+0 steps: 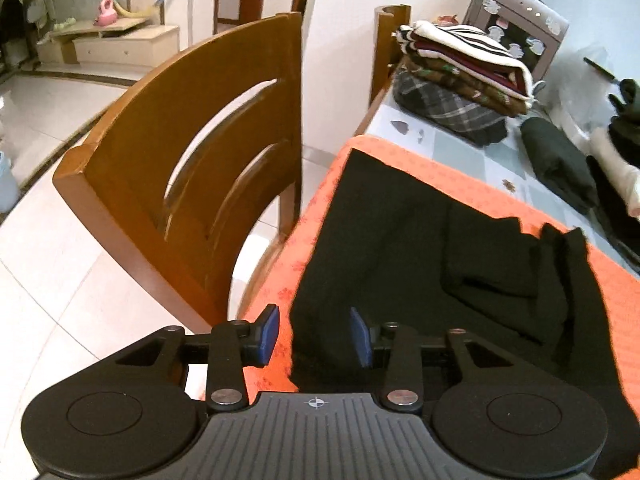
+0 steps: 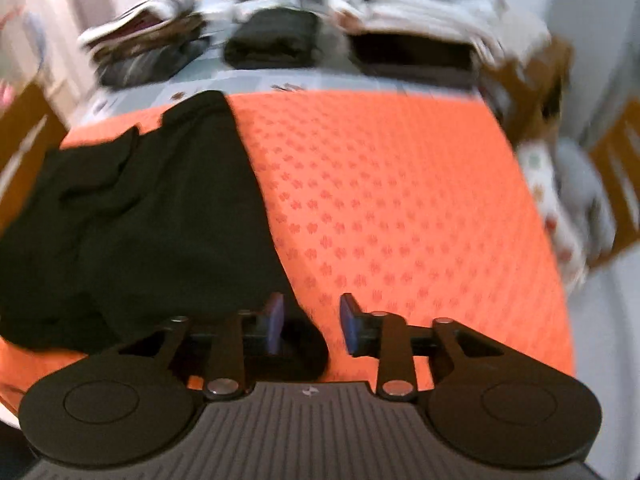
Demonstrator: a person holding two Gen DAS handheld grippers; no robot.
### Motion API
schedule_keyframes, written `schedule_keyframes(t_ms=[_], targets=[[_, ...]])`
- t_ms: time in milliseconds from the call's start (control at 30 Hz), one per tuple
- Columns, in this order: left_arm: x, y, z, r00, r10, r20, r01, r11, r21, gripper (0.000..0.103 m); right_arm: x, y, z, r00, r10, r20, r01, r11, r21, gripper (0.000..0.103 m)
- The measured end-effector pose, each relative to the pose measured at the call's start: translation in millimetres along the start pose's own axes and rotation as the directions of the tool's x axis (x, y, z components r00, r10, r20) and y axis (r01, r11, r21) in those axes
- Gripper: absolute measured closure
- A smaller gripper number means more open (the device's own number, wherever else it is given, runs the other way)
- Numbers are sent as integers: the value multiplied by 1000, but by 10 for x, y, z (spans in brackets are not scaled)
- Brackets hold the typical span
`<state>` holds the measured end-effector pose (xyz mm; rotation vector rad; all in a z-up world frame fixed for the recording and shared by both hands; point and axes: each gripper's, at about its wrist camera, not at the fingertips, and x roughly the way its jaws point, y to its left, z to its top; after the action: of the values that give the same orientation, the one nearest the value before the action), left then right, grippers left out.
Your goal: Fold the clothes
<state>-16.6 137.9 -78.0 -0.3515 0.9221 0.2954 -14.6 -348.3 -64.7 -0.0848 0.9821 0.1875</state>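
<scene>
Wooden chair (image 1: 192,168) left of spread left hand-held gripper (image 1: 314,334); black garment (image 1: 420,272) ahead. Right hand-held gripper (image 2: 311,324) spread; far clothes blurred.

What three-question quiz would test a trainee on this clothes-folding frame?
1. True or false: the black garment lies on the orange cloth.
2. Which claw has a wooden chair beside it: A left, B right?
3. Fill in: the top item of the folded stack is ____.

Key: 1 true. 2 A. 3 striped.
</scene>
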Motion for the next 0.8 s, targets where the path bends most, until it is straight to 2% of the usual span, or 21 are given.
schedule_keyframes(t_ms=[167, 367, 533, 633, 700, 767, 800], targets=[[-80, -96, -35, 999, -36, -14, 37, 999, 40, 60, 0, 386, 60, 991, 135, 24, -131, 984, -119, 60], [-146, -153, -118, 998, -55, -26, 57, 993, 106, 59, 253, 969, 69, 969, 246, -30, -246, 941, -233, 60], [-251, -149, -188, 998, -65, -24, 67, 989, 132, 58, 422, 1284, 56, 958, 280, -60, -285, 912, -295, 56], [-321, -148, -229, 997, -73, -11, 74, 988, 134, 57, 505, 1418, 61, 957, 281, -73, -289, 894, -343, 49], [-357, -158, -260, 997, -72, -4, 72, 988, 134, 57, 565, 1476, 46, 960, 269, -79, -279, 884, -375, 50], [-382, -175, -295, 998, -68, 1, 67, 989, 133, 57, 622, 1500, 37, 966, 246, -77, -256, 880, -400, 60], [-390, -187, -314, 998, -64, 2, 63, 989, 132, 57, 623, 1477, 39, 967, 245, -75, -254, 880, -402, 78]])
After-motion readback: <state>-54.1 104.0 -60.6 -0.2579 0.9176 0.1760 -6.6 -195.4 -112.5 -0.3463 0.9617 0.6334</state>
